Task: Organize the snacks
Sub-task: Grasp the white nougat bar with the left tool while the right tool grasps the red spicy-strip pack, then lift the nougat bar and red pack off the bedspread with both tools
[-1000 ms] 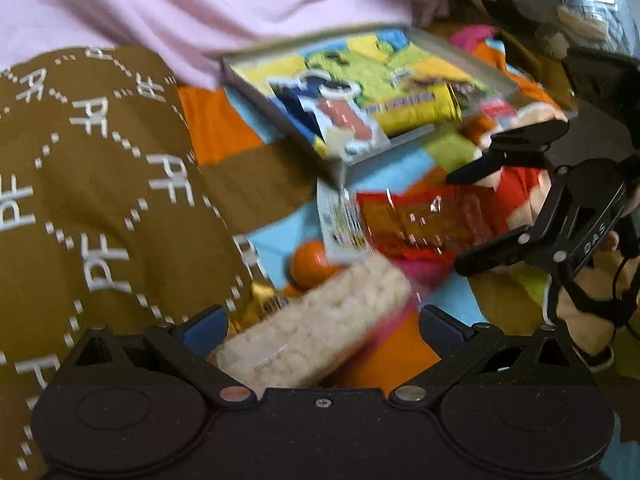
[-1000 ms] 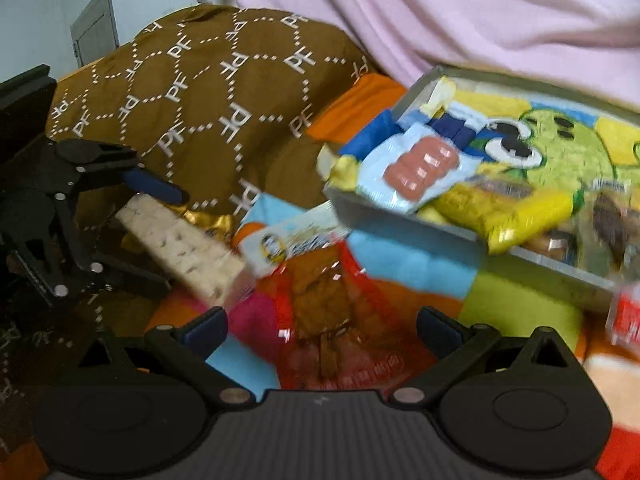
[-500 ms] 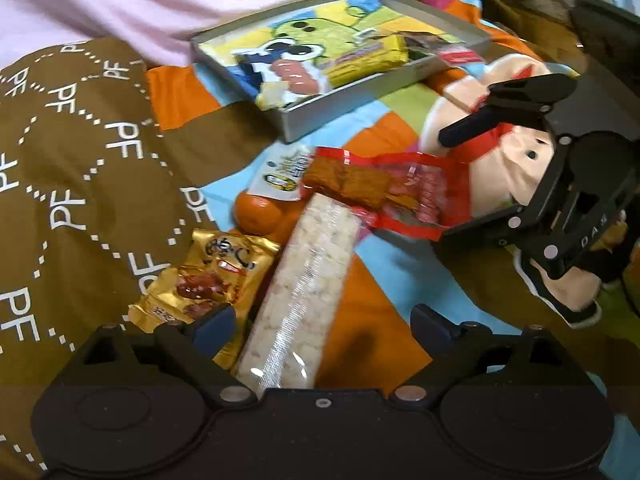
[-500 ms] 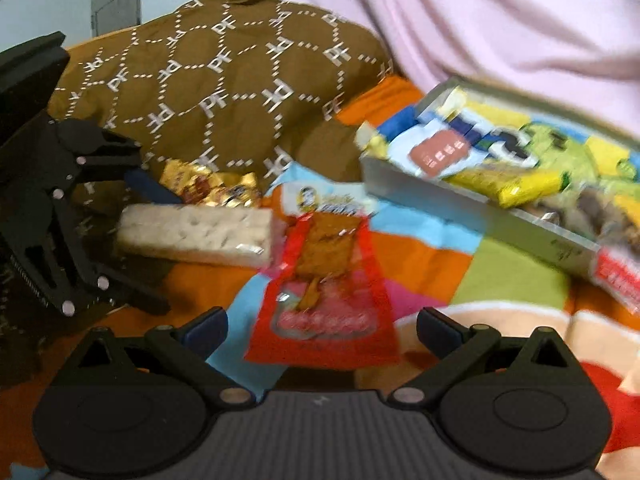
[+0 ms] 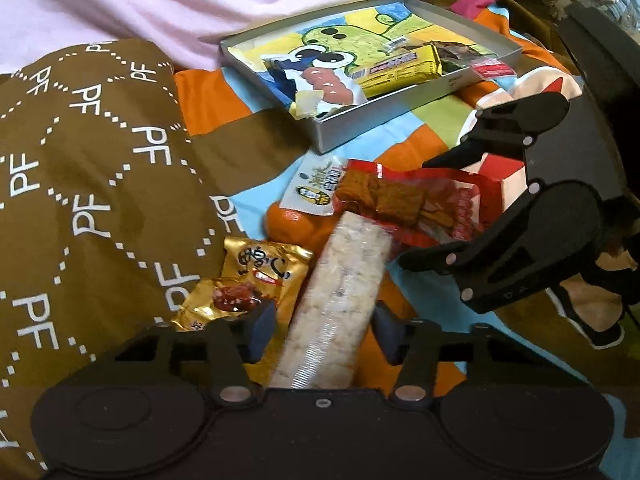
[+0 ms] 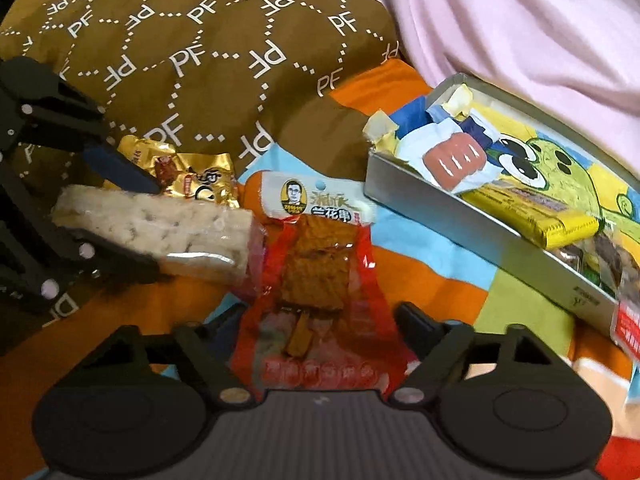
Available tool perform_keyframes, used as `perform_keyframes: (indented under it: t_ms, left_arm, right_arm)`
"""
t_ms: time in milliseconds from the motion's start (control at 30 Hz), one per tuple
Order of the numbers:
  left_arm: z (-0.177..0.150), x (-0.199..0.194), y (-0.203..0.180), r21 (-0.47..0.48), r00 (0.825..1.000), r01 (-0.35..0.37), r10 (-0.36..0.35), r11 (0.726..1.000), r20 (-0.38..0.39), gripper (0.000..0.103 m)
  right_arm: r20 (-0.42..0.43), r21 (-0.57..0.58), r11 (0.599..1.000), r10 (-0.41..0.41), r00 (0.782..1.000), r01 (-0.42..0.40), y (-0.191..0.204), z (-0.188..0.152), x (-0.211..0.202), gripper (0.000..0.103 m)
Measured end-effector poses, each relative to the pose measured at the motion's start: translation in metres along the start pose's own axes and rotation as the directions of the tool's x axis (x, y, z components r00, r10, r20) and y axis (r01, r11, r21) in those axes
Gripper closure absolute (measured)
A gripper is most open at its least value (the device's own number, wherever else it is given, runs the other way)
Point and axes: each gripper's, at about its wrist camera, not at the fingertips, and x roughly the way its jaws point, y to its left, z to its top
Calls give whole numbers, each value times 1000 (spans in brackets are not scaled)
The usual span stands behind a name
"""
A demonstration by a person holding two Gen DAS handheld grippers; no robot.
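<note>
A pale rice-cracker bar [image 5: 340, 300] lies on the patchwork blanket between the fingers of my left gripper [image 5: 324, 332]. Its jaws are closing; a sliver of the gold packet still shows between the left pad and the bar. In the right wrist view the left gripper [image 6: 154, 230] straddles the bar [image 6: 160, 224]. My right gripper [image 6: 320, 324] is closing around the bottom of a red snack packet [image 6: 316, 280] with a white top; the pads stand off it. The same gripper [image 5: 420, 212] and packet [image 5: 400, 200] appear in the left view.
A metal tin [image 5: 360, 128] [image 6: 480, 232] with a cartoon lining holds several wrapped snacks. A gold packet [image 5: 248, 276] and an orange fruit [image 5: 288, 224] lie left of the bar. A brown "PF" cushion [image 5: 80, 180] lies left, pink cloth [image 5: 200, 0] behind.
The bar, first tilted and blurred, now lies still, and the left jaws have narrowed around it. The right gripper moved down over the red packet and its jaws narrowed.
</note>
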Motion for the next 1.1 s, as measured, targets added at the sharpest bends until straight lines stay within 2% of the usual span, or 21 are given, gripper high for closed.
perform_keyframes:
  t_ms: [100, 167, 233, 300, 500, 600, 733, 967, 1100]
  left_arm:
    - [0, -1, -6, -20, 1000, -1, 1, 1000, -18, 59]
    - [-2, -1, -12, -41, 999, 4, -5, 999, -39, 65]
    - [-5, 1, -18, -88, 997, 12, -18, 996, -73, 65]
    - [-9, 1, -26, -121, 996, 3, -14, 993, -88, 65]
    - [-21, -2, -46, -236, 988, 27, -61, 971, -140, 65]
    - [-27, -6, -52, -274, 986, 23, -67, 961, -152, 65]
    - [-32, -4, -59, -261, 985, -14, -32, 965, -170, 61]
    - [-29, 0, -52, -278, 990, -18, -22, 961, -140, 52]
    - [-29, 2, -53, -264, 990, -17, -20, 964, -138, 51]
  right_arm:
    - [-8, 12, 1000, -6, 1000, 6, 2, -6, -7, 31]
    - [-6, 29, 1000, -1, 1000, 1, 1, -12, -16, 41]
    - [-20, 66, 998, 10, 1000, -9, 0, -20, -24, 44]
    - [-36, 111, 993, 31, 999, -27, 0, -32, -34, 45]
    - [-51, 167, 984, 71, 996, -62, 6, -68, -66, 47]
    - [-58, 183, 980, 90, 994, -78, 10, -78, -81, 44]
    - [-46, 188, 979, 94, 995, -83, 11, -80, -89, 27]
    - [-46, 270, 959, 100, 994, -84, 9, -68, -69, 19]
    - [-109, 336, 940, 102, 989, -60, 12, -67, -49, 18]
